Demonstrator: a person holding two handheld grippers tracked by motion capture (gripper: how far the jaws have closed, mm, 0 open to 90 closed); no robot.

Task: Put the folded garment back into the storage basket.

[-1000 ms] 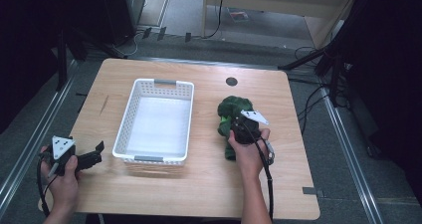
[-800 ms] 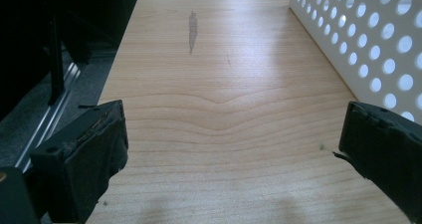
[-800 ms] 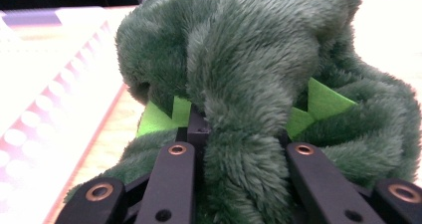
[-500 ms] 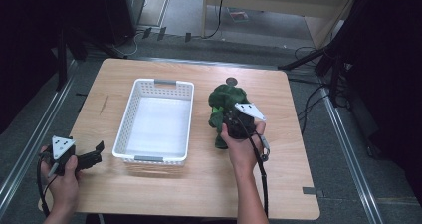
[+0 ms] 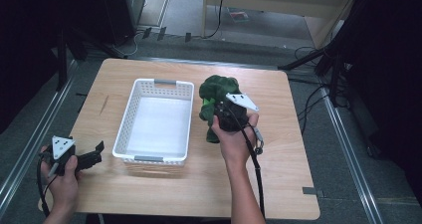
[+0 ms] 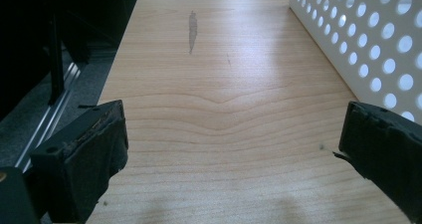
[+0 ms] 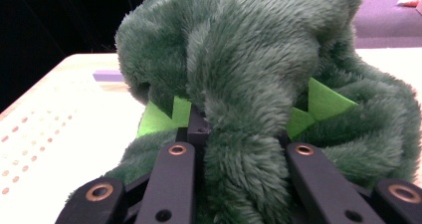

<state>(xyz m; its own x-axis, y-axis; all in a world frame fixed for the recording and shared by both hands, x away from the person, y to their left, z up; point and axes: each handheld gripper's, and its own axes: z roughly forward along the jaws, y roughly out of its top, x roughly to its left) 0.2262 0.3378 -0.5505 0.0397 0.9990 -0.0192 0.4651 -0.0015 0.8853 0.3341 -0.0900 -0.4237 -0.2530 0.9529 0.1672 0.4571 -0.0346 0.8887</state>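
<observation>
A dark green plush toy [image 5: 213, 98] with bright green felt spikes [image 7: 323, 102] hangs above the table, just right of the white perforated basket [image 5: 127, 118]. My right gripper [image 5: 225, 115] is shut on it, and its jaws pinch a thick fold of the fur [image 7: 244, 134]. The toy's lower end [image 5: 213, 136] dangles toward the tabletop. My left gripper [image 5: 97, 154] rests low at the table's front left corner, open, with bare wood [image 6: 224, 114] between its pads [image 6: 94, 154] and the basket's side wall [image 6: 368, 50] to its right.
The wooden table [image 5: 278, 184] has bare surface in front of and to the right of the basket. A dark mark [image 5: 105, 104] streaks the wood at the left. Cables and metal rails [image 5: 343, 149] lie on the floor around the table.
My right gripper has lifted the plush toy off the table and carried it left, toward the basket. The left gripper has stayed where it was.
</observation>
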